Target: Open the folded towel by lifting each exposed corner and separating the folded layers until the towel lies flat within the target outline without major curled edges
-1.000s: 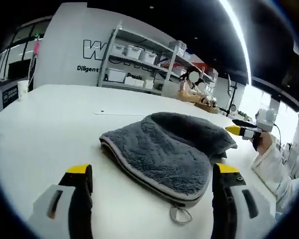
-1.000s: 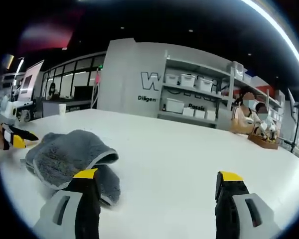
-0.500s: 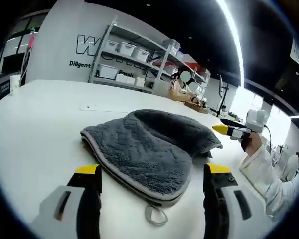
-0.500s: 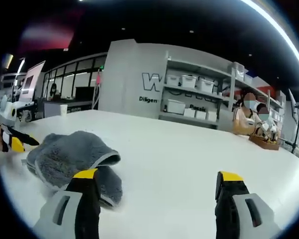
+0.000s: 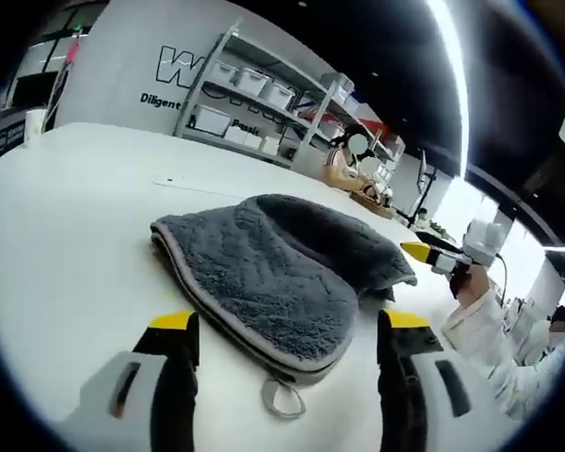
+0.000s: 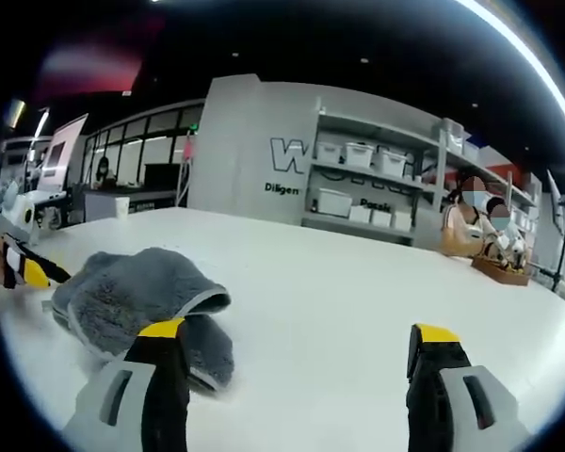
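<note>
Through the left gripper view, my left gripper (image 5: 282, 325) has its jaws spread wide, holding nothing, low over the white table (image 5: 66, 226). Between and just beyond them lies the folded grey towel (image 5: 273, 259), its pale trimmed edge facing me and a small hanging loop (image 5: 282, 400) lying on the table at the near corner. My right gripper (image 5: 431, 256) comes in from the right, past the towel's far side. Bare table spreads left of the towel.

Through the right gripper view, my right gripper (image 6: 297, 344) is also spread and grips nothing. The towel (image 6: 137, 292) lies left, its lower layer just beside my left jaw; open table stretches ahead. My left gripper (image 6: 24, 268) shows at the left edge. Shelves (image 6: 377, 188) hold bins.
</note>
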### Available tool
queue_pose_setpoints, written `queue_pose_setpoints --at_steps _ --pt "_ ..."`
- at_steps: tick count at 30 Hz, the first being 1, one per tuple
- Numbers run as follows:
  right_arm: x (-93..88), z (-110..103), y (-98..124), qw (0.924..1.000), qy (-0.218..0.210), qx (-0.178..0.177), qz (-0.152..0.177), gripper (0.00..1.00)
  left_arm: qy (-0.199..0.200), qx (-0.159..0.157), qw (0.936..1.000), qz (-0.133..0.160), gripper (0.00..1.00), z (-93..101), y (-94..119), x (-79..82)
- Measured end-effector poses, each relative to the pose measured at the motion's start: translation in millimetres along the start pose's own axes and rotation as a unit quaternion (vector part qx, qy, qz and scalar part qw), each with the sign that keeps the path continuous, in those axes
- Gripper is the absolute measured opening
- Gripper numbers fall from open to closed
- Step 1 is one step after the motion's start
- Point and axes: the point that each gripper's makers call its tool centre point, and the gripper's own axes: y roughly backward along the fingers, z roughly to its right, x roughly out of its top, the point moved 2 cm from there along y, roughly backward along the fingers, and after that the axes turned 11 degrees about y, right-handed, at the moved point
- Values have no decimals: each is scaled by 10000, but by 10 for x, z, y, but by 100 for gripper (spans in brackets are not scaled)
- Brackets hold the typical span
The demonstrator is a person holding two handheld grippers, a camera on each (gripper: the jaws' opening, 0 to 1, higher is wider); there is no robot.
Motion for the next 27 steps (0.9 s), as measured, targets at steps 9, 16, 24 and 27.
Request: queue_pose_setpoints --at_steps 9,16,24,27 --pt "40 -88 -14 9997 -10 242 87 98 -209 99 9997 -121 50 -53 -10 -42" --pt "67 -247 -29 9975 59 693 111 99 -566 252 9978 -228 36 -93 -8 -85" --pt "85 -596 -40 9886 142 1498 108 99 -660 134 9975 -217 27 -69 -21 -85" --pt "87 -642 -36 9873 183 1577 102 99 -704 58 9974 -168 18 -47 -19 -72"
